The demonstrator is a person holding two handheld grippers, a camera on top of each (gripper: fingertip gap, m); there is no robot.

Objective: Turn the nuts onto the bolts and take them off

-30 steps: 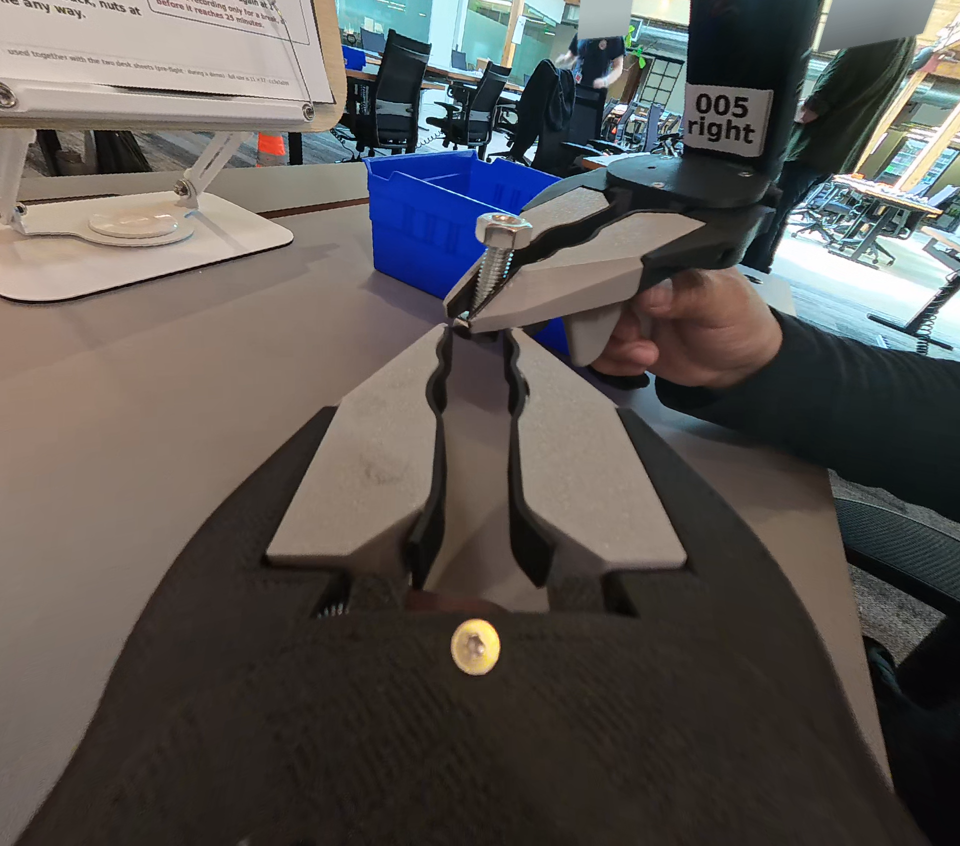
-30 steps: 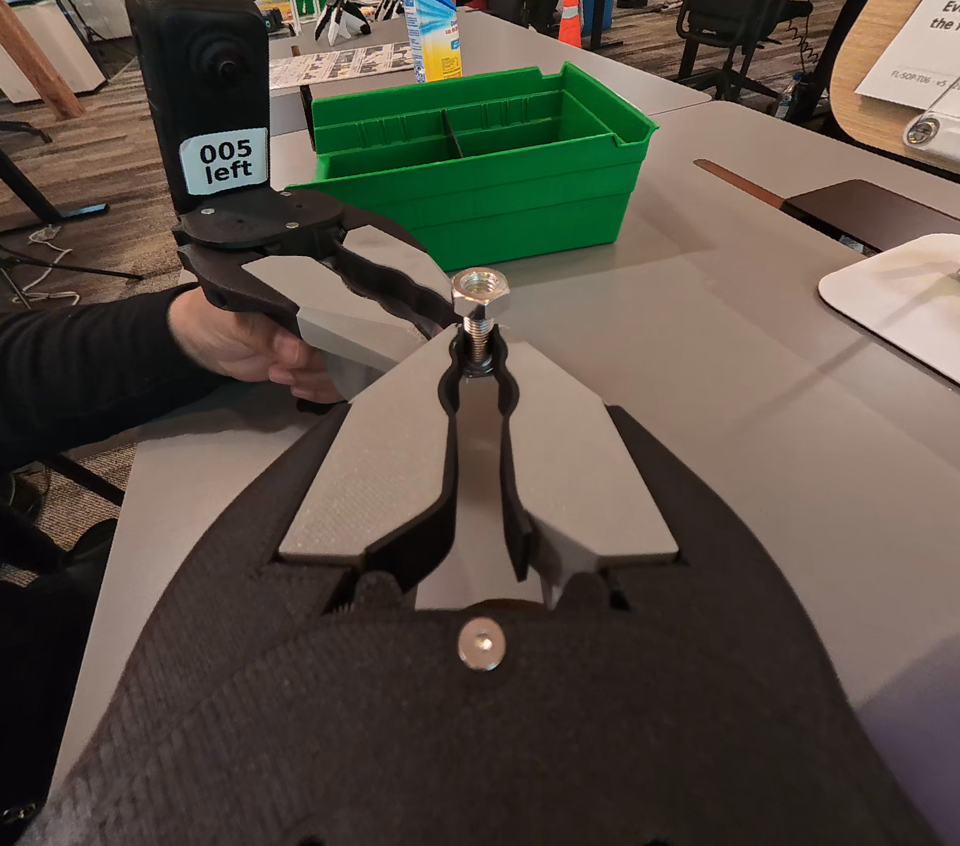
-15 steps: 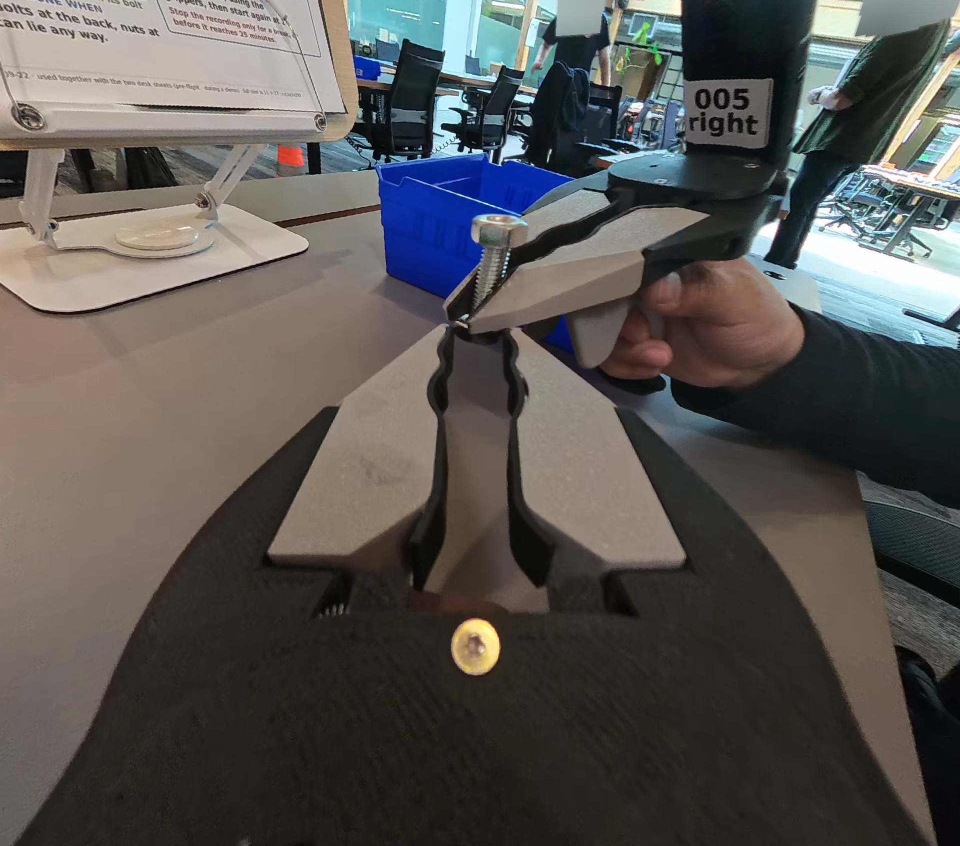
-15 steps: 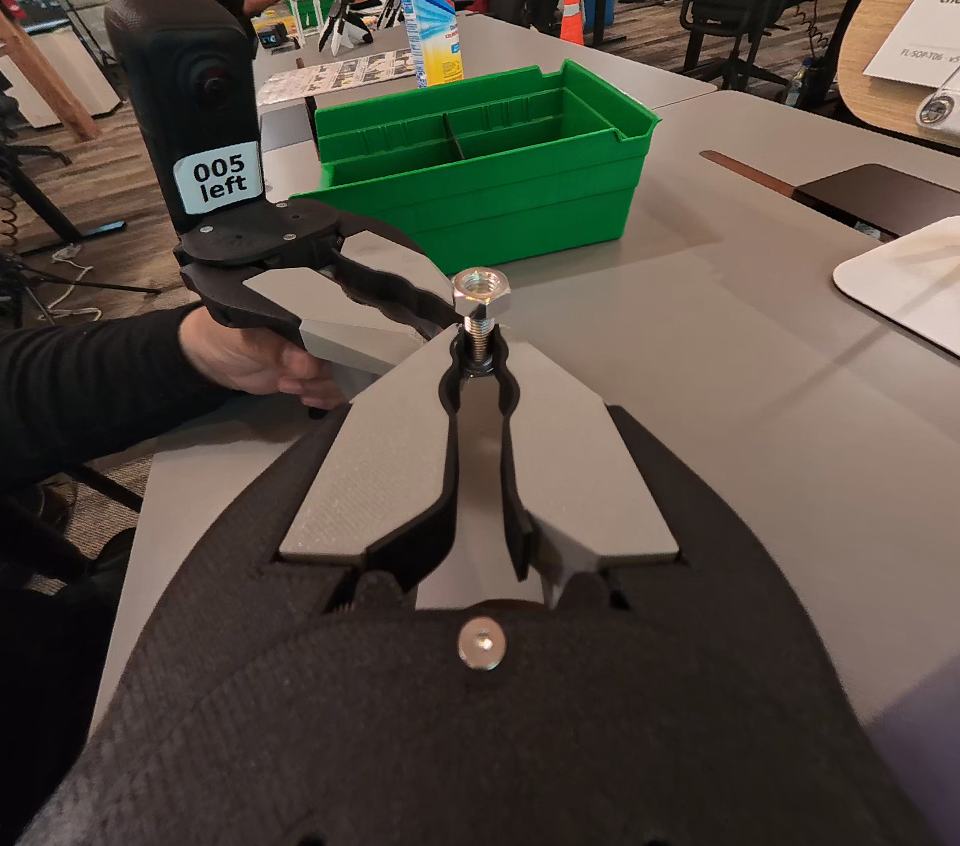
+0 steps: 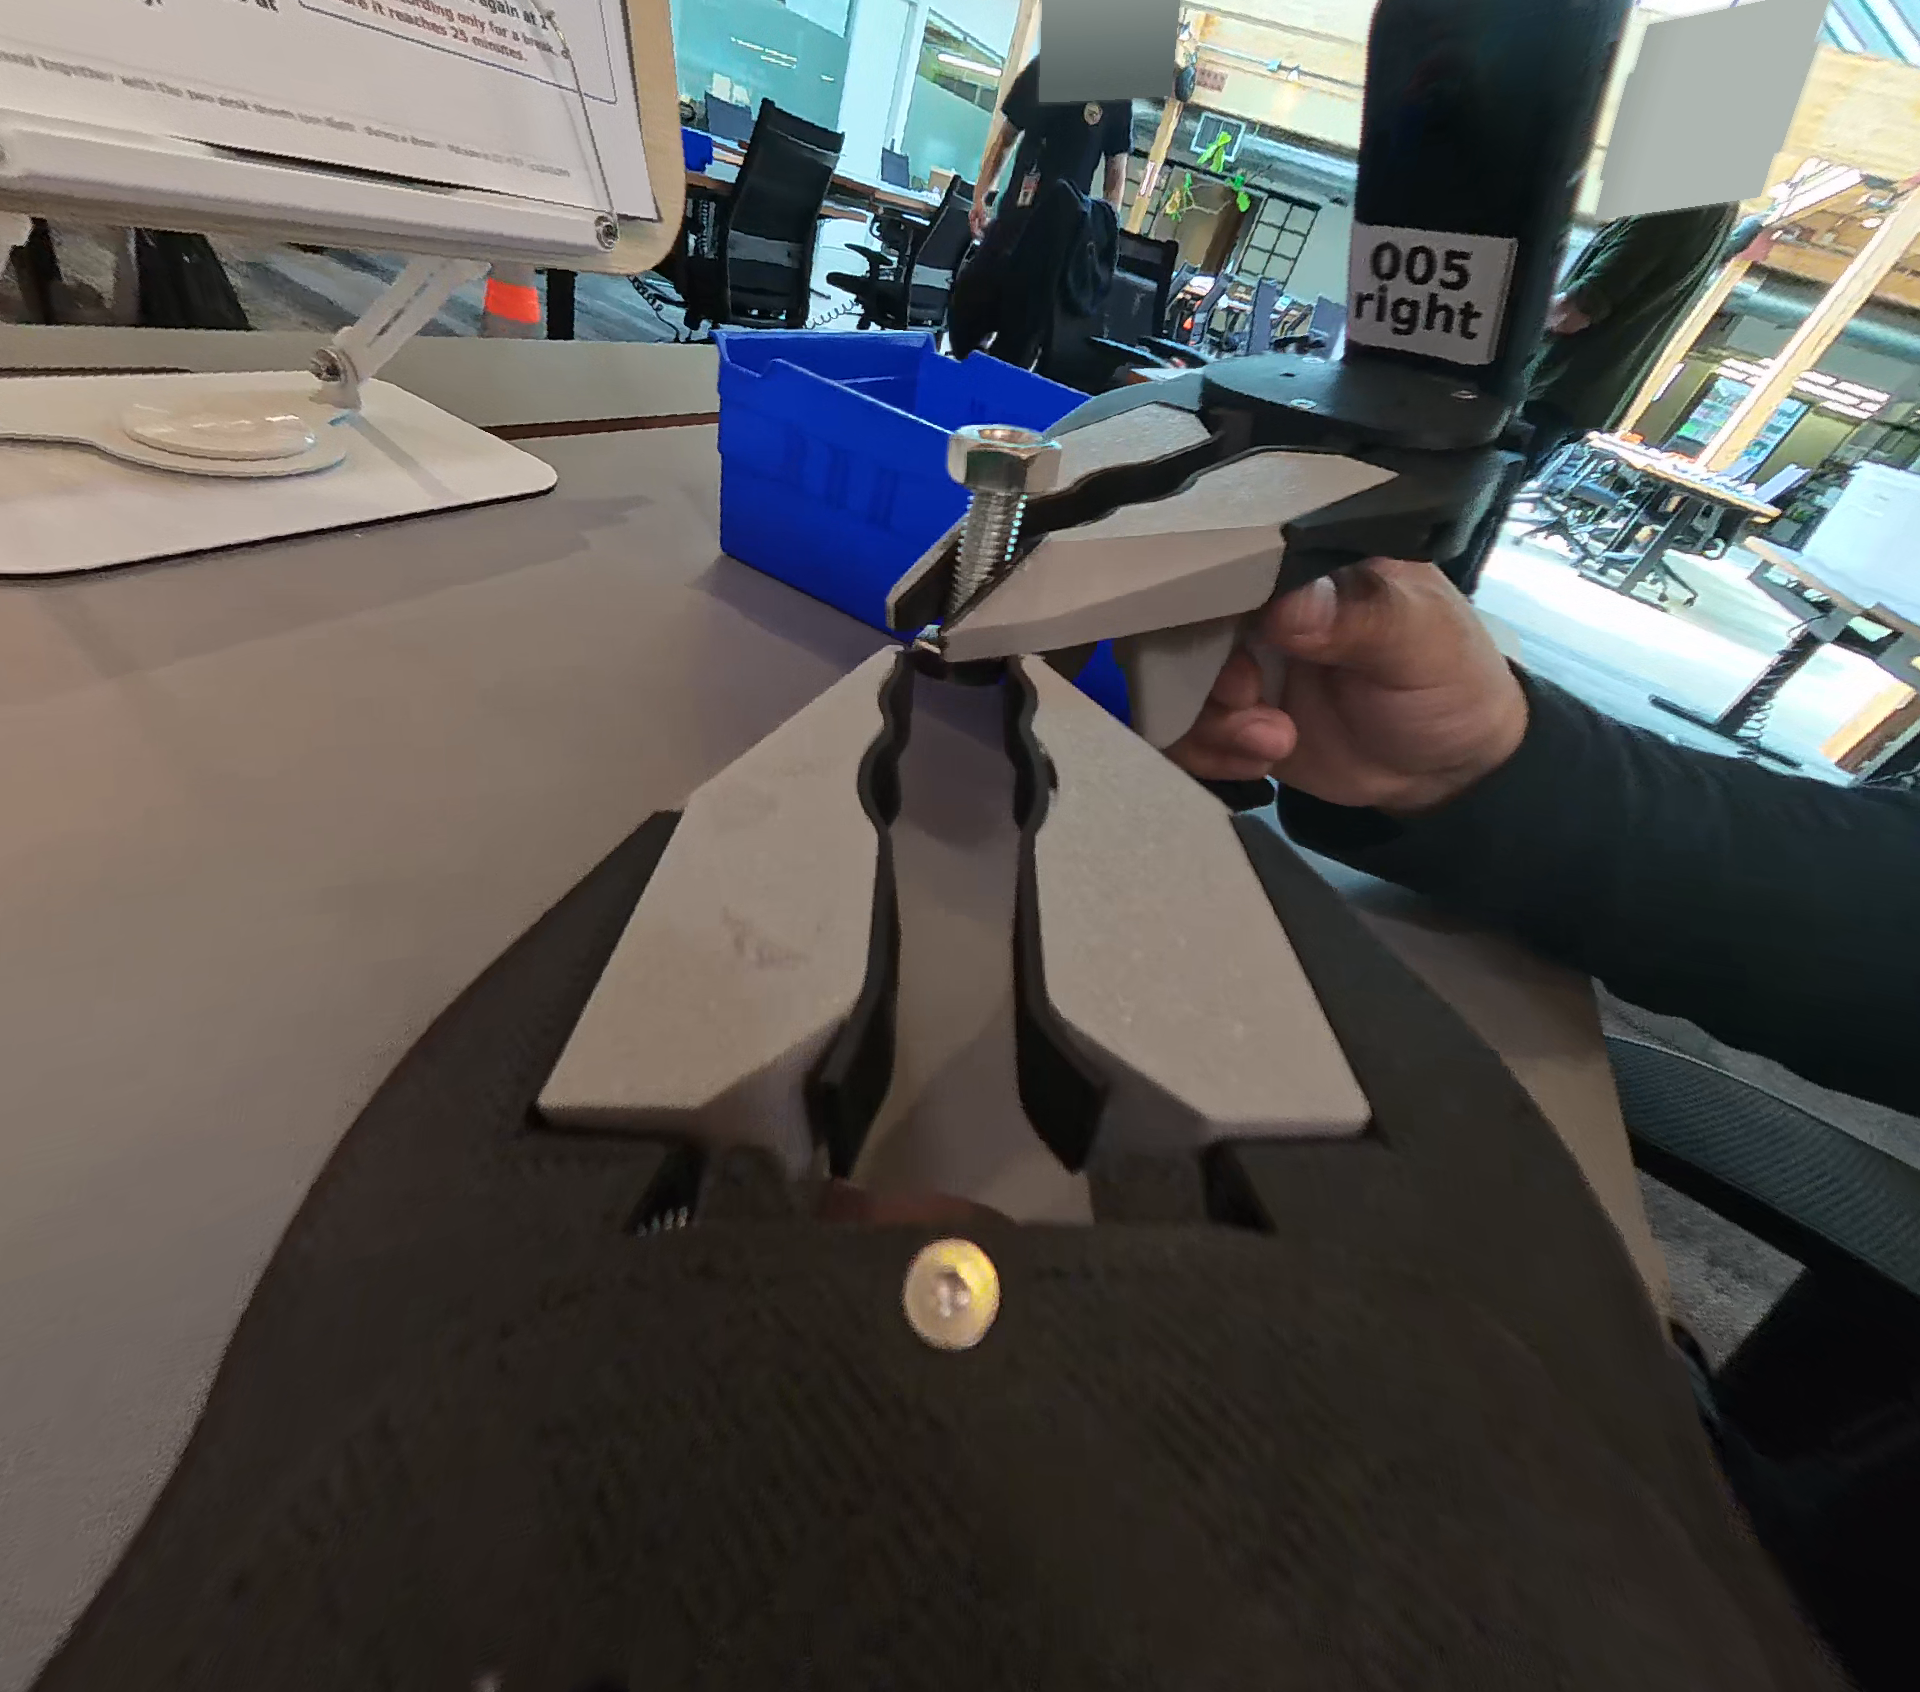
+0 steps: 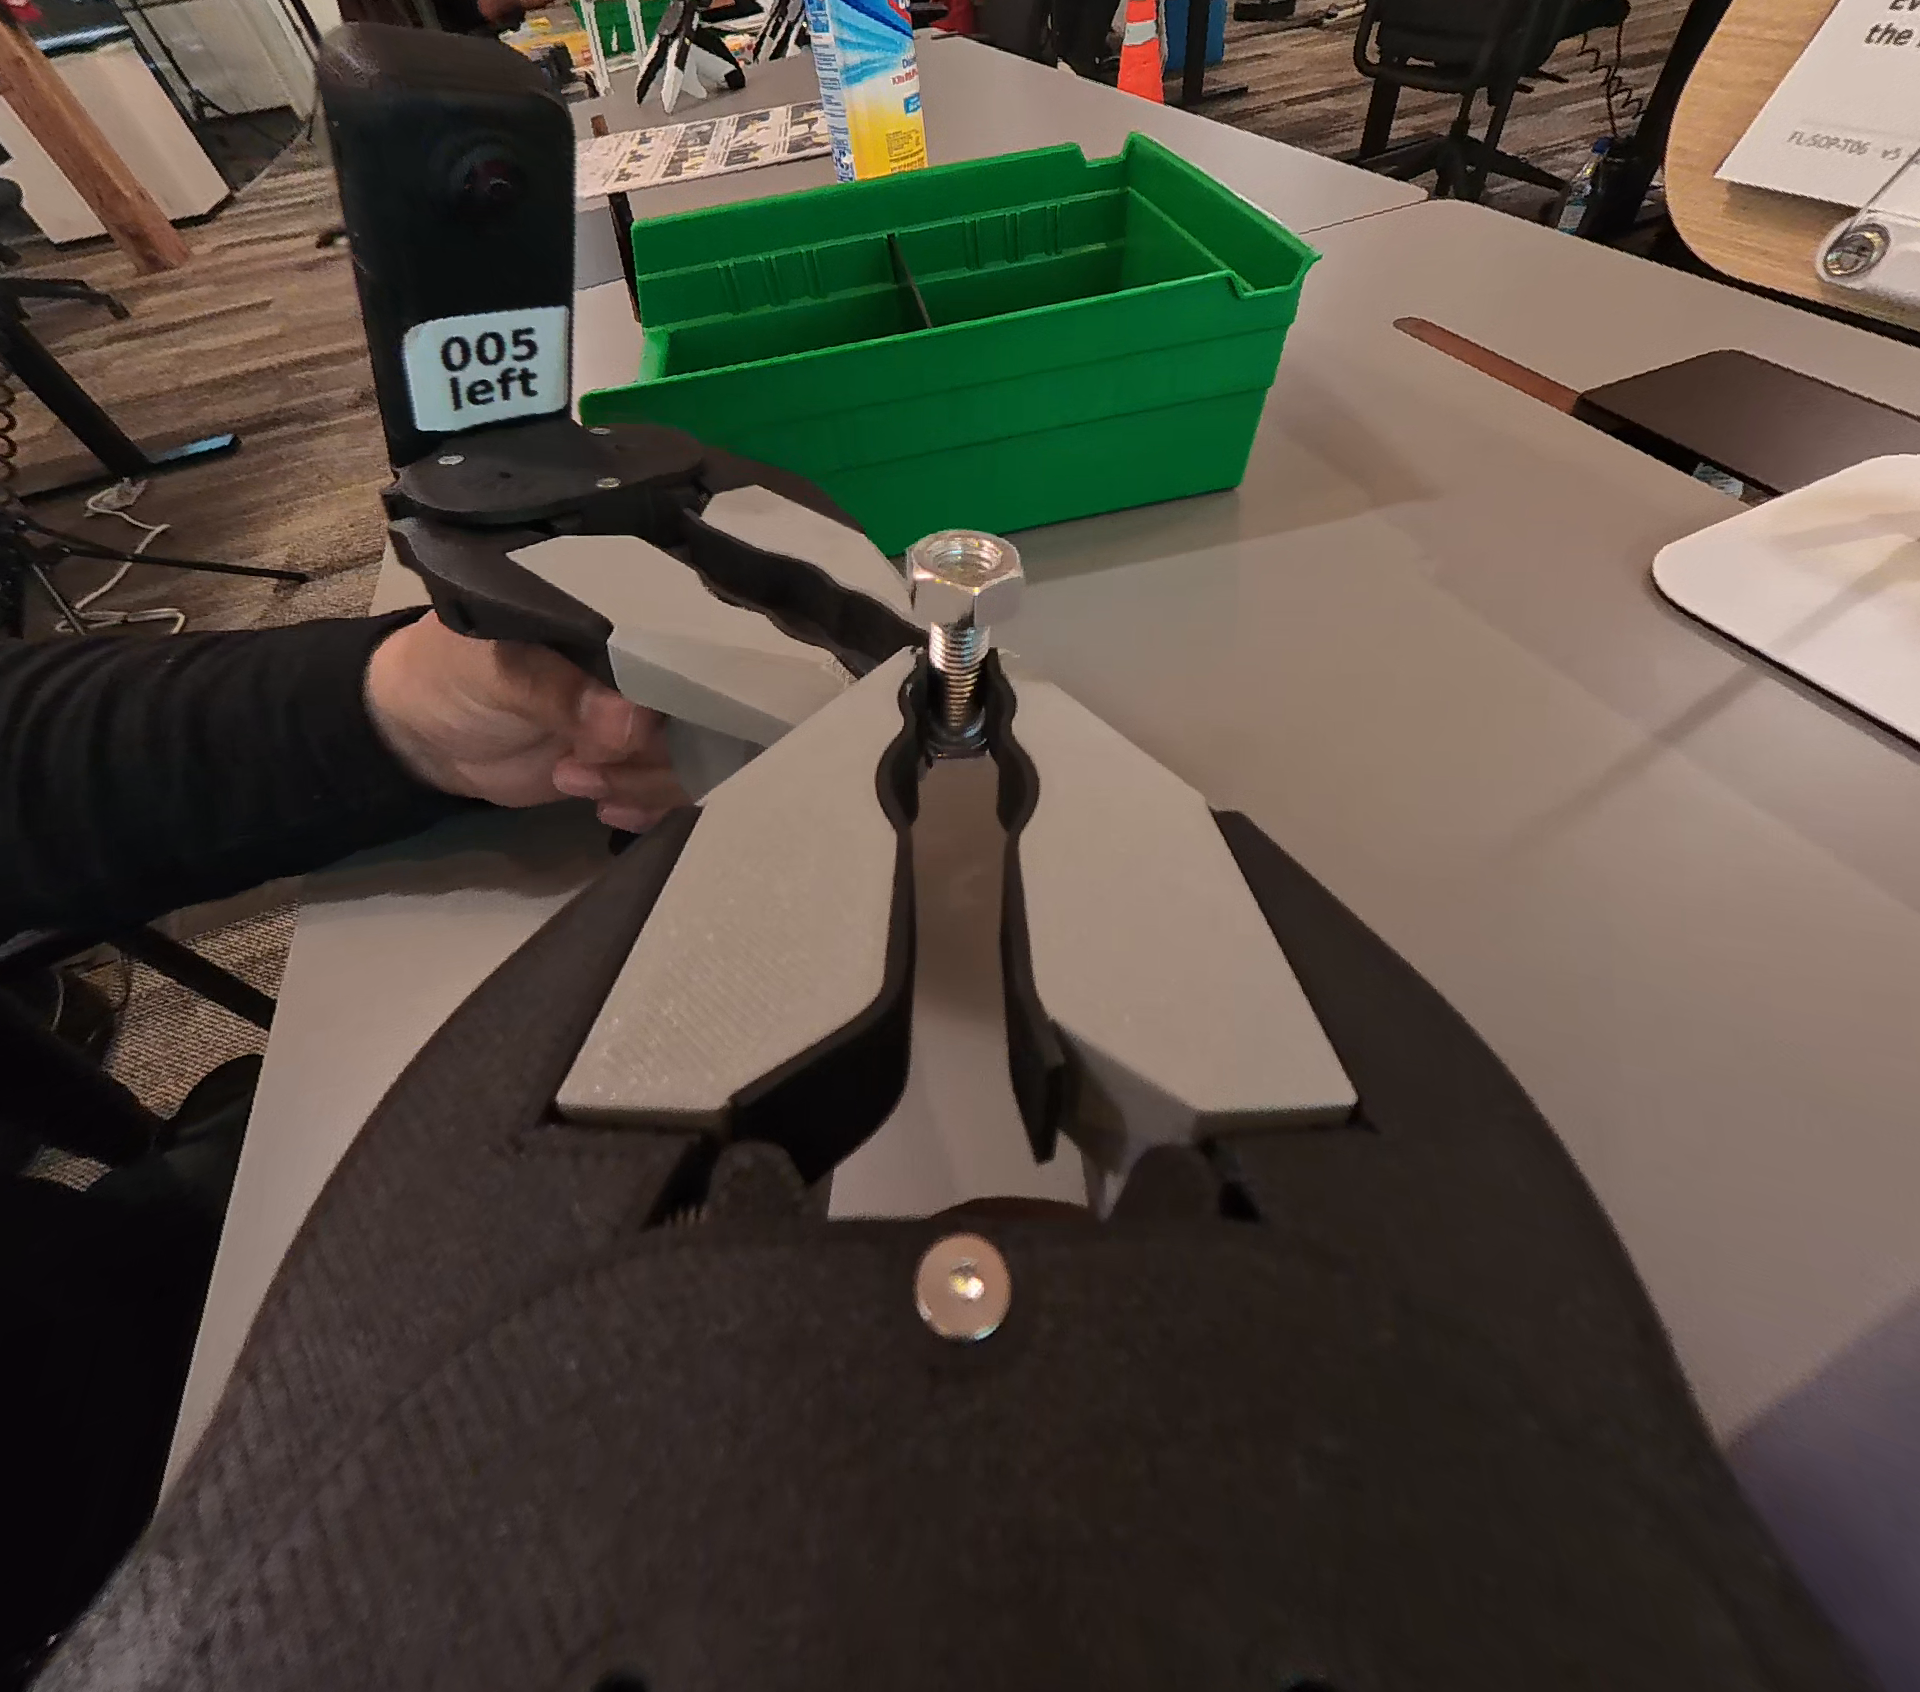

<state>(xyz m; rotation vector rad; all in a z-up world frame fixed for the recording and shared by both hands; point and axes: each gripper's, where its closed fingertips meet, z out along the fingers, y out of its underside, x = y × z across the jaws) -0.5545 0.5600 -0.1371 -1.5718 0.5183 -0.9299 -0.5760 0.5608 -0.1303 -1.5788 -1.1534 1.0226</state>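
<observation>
Steel bolt (image 6: 958, 660) stands upright, head uppermost, with its threaded shank clamped between the closed fingers of the right gripper (image 6: 956, 723). No nut is visible on the exposed thread; the lower end is hidden. The left gripper (image 5: 951, 671) sits just under that clamp with its jaws slightly apart; whether it holds a nut cannot be determined. The green bin (image 6: 1039, 406) and the blue bin (image 5: 831, 520) lie beyond. Judged progress: one nut's threading or removal is under way.
</observation>
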